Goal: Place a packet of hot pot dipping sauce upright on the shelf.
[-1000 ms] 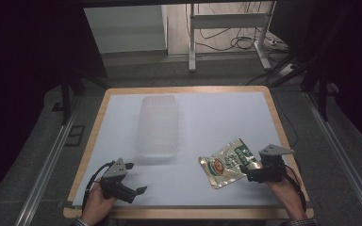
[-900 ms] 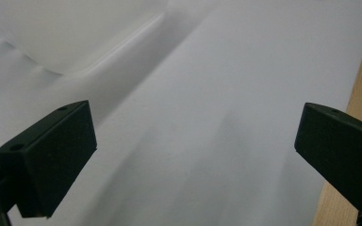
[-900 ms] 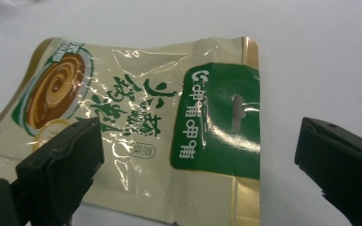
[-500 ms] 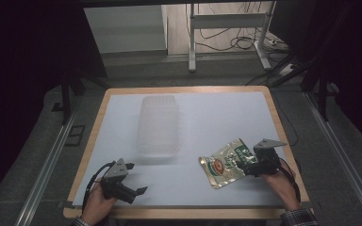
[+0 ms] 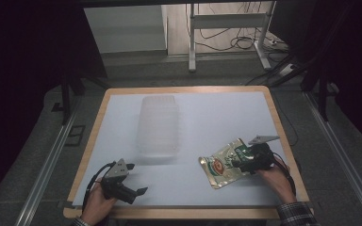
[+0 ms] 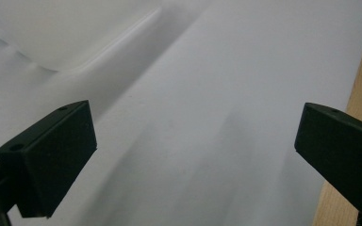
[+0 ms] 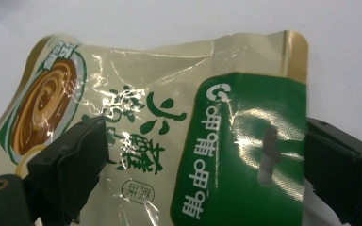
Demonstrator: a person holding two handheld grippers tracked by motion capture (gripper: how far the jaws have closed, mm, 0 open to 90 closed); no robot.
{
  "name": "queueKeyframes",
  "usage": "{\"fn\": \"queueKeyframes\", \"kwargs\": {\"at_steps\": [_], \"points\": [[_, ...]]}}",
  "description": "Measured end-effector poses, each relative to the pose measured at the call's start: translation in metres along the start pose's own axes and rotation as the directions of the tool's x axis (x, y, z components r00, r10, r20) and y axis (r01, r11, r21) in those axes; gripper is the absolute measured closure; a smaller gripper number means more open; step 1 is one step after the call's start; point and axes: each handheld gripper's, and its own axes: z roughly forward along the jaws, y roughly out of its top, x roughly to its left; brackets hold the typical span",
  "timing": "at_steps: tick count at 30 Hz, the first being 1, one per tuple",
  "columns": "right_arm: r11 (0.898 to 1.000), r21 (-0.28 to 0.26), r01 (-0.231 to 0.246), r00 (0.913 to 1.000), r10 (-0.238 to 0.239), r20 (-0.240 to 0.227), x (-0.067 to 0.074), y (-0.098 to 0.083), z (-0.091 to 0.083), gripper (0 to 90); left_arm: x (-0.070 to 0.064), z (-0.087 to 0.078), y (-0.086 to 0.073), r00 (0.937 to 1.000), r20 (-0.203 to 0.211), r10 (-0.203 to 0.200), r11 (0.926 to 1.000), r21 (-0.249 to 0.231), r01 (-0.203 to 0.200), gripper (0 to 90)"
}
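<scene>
Comparing the high view with its two earlier pictures, the right claw (image 5: 237,161) has shifted from the desk's right edge toward 9 o'clock and now overlaps the right end of the snack pouch (image 5: 222,163), which lies flat at about 5 o'clock on the desk (image 5: 217,113). The pouch itself has not changed place or orientation. In the right gripper view, the pouch (image 7: 169,141) runs between the two black jaws, with its green header and hang hole close to the right-hand jaw; the jaws have just been closing slightly but stand wide, and no pad visibly presses the foil, so the right claw is released around the pouch rather than grasping it. The left claw (image 5: 139,179) has kept its position at about 7 o'clock; the left gripper view shows its jaws spread apart over the bare white surface, released and holding nothing. A translucent plastic container (image 5: 159,123) rests unchanged near the desk centre, well apart from both claws. Judged from this, the approach phase is essentially complete, and the next requirement is closure on the pouch's top edge.
</scene>
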Motion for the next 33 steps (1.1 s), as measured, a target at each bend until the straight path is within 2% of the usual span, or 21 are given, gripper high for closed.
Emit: {"fn": "queueKeyframes", "kwargs": {"at_steps": [2,7,10,12,13,14,16,20,21,23,24,26,31,33], "points": [[1.0,0.004,0.01,0.9998,-0.01,-0.02,0.002,0.001,-0.002,6.9,0.0,0.0,0.0,1.0,0.0,-0.001,1.0,0.001,0.001,0.0],[0.999,-0.022,0.035,0.9989,-0.036,-0.032,0.01,0.008,-0.006,7.1,0.0,0.001,0.0,1.0,0.001,0.001,1.0,0.003,-0.001,0.0],[0.999,-0.005,0.034,0.9988,-0.034,-0.035,0.014,0.01,-0.005,8.6,0.0,0.001,0.0,1.0,0.002,0.001,1.0,0.004,-0.001,0.0],[0.999,0.008,0.035,0.9975,-0.034,-0.062,0.017,0.011,-0.003,10.2,0.0,0.001,0.0,1.0,0.003,0.001,1.0,0.004,-0.001,0.0],[0.998,0.037,0.056,0.9964,-0.054,-0.065,0.024,0.013,0.001,8.9,0.0,0.001,0.0,1.0,0.003,0.001,1.0,0.006,-0.001,0.0],[0.998,0.037,0.056,0.9964,-0.054,-0.065,0.024,0.013,0.001,8.9,0.0,0.001,0.0,1.0,0.003,0.0,1.0,0.006,0.0,0.0],[0.995,0.054,0.088,0.9955,-0.086,-0.039,0.03,0.014,0.003,5.5,0.0,0.001,0.0,1.0,0.003,0.001,1.0,0.007,-0.001,0.0],[0.995,0.057,0.076,0.997,-0.075,-0.019,0.034,0.018,0.007,5.3,0.0,0.002,0.0,1.0,0.002,0.001,0.9999,0.01,-0.001,0.0],[0.994,0.069,0.082,0.9966,-0.082,0.003,0.036,0.018,0.007,9.7,0.0,0.002,0.0,1.0,0.002,0.001,0.9999,0.011,-0.001,0.0],[0.991,0.08,0.103,0.9928,-0.107,0.053,0.038,0.019,0.007,26.5,0.0,0.002,0.0,1.0,0.002,0.001,0.9999,0.012,-0.001,0.0],[0.992,0.084,0.094,0.9932,-0.099,0.062,0.039,0.021,0.006,35.6,0.0,0.002,0.0,1.0,0.002,0.002,0.9999,0.013,-0.002,0.0],[0.991,0.094,0.095,0.993,-0.101,0.062,0.04,0.022,0.007,51.2,0.0,0.002,0.0,1.0,0.002,0.004,0.9998,0.019,-0.004,0.0],[0.98,0.128,0.154,0.9831,-0.165,0.079,0.049,0.027,0.01,76.9,-0.001,0.002,0.0,1.0,-0.001,0.004,0.9998,0.022,-0.004,0.0],[0.978,0.139,0.156,0.9814,-0.169,0.091,0.052,0.028,0.011,85.9,-0.001,0.002,0.0,1.0,-0.002,0.005,0.9998,0.021,-0.005,0.0]]}}
